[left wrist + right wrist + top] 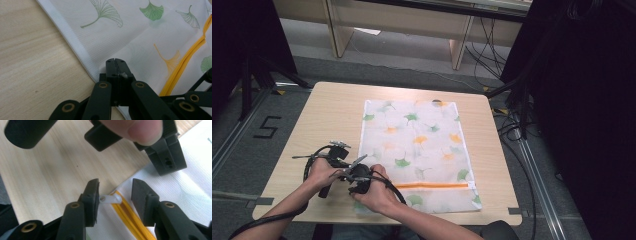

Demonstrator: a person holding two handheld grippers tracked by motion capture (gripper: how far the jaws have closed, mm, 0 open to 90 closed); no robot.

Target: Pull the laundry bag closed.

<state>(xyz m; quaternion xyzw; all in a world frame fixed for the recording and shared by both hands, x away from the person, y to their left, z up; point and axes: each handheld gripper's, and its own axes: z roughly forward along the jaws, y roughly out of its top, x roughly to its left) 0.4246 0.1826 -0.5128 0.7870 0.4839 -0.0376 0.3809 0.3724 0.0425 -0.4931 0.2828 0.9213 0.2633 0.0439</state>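
my left gripper pinches the laundry bag's white hem at the table's near-left. my right gripper's jaws spread around the zipper pull, seemingly loose; next, clamp it and draw.

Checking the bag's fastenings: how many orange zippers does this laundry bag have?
1. A single orange zipper runs across the laundry bag near the person's end; its white pull lies between the open right tongs.
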